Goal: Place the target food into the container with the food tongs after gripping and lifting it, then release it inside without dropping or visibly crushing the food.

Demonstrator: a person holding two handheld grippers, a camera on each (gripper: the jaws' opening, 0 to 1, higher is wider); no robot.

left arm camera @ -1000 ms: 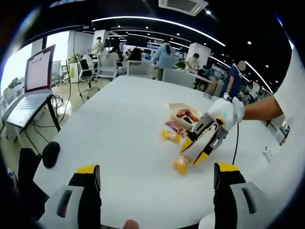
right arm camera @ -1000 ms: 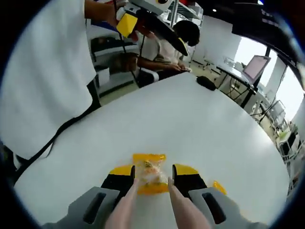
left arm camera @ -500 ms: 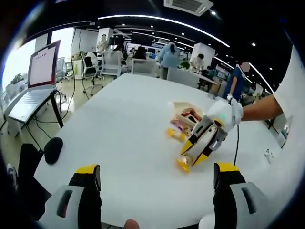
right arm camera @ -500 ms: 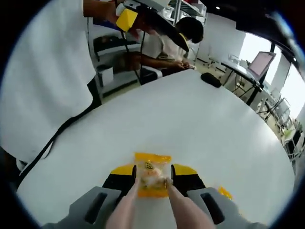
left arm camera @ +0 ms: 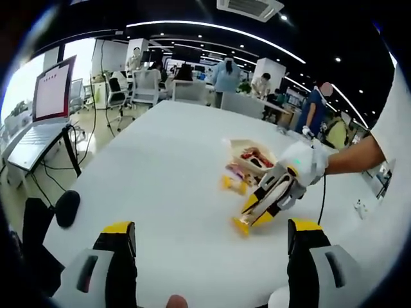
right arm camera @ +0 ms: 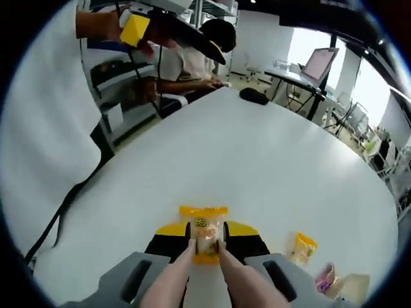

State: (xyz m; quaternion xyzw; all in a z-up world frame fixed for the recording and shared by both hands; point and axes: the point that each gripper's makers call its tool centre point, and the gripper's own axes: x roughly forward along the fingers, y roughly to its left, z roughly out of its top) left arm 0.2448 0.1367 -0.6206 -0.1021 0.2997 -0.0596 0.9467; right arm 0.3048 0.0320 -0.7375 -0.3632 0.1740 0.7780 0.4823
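The food tongs [right arm camera: 204,256] in the right gripper [right arm camera: 204,239] are pinched on the yellow snack packet [right arm camera: 203,232], held upright, the container [left arm camera: 252,154] just beyond.

The left gripper view looks from afar across the counter [left arm camera: 160,167] toward the container [left arm camera: 252,154]; the right gripper view hovers close above the same counter.

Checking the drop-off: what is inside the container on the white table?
In the left gripper view, the container holds red-wrapped snack items. Its near wall and the right gripper cover the lower part; the count there cannot be told.
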